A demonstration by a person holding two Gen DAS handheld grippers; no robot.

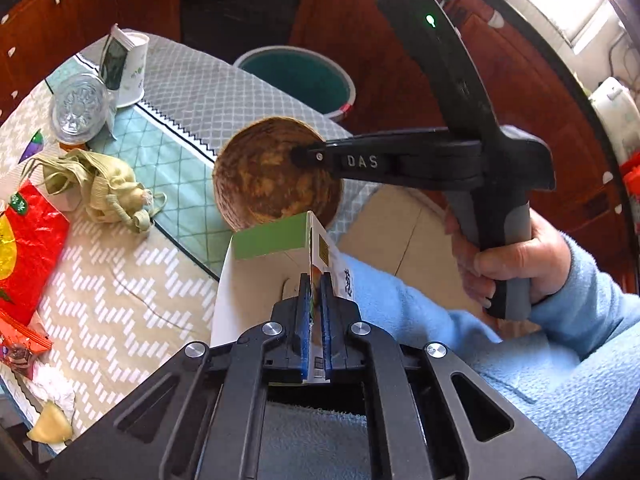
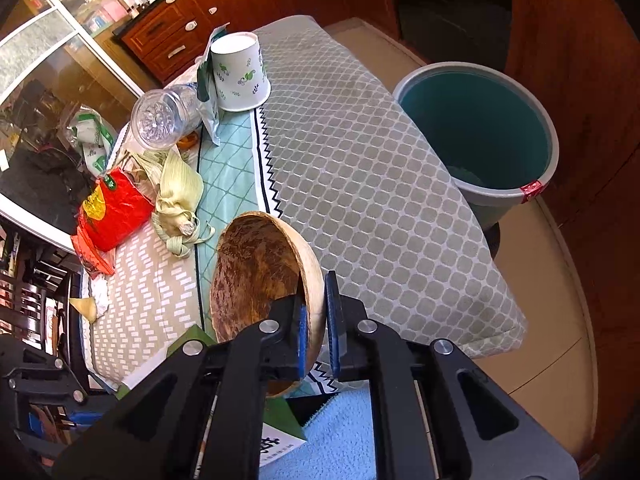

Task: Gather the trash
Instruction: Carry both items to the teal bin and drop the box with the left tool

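My left gripper (image 1: pixel 316 280) is shut on a white and green carton (image 1: pixel 276 240), held above the table's near edge. My right gripper (image 2: pixel 316 312) is shut on the rim of a brown wooden bowl (image 2: pixel 256 272), tilted above the table; the bowl also shows in the left wrist view (image 1: pixel 264 176) with the right gripper (image 1: pixel 300 156) on its rim. A grey trash bin (image 2: pixel 480 128) with a teal inside stands on the floor past the table; it also shows in the left wrist view (image 1: pixel 300 76). Corn husks (image 1: pixel 104 184), a red wrapper (image 1: pixel 28 244) and a clear plastic bottle (image 1: pixel 78 106) lie on the table.
A white paper cup (image 2: pixel 240 72) stands upside down at the far end of the patterned tablecloth (image 2: pixel 360 184), beside a green and white packet (image 2: pixel 208 92). Crumpled tissue (image 1: pixel 52 396) and an orange wrapper (image 1: pixel 20 340) lie at the left. Wooden cabinets (image 2: pixel 180 28) stand behind.
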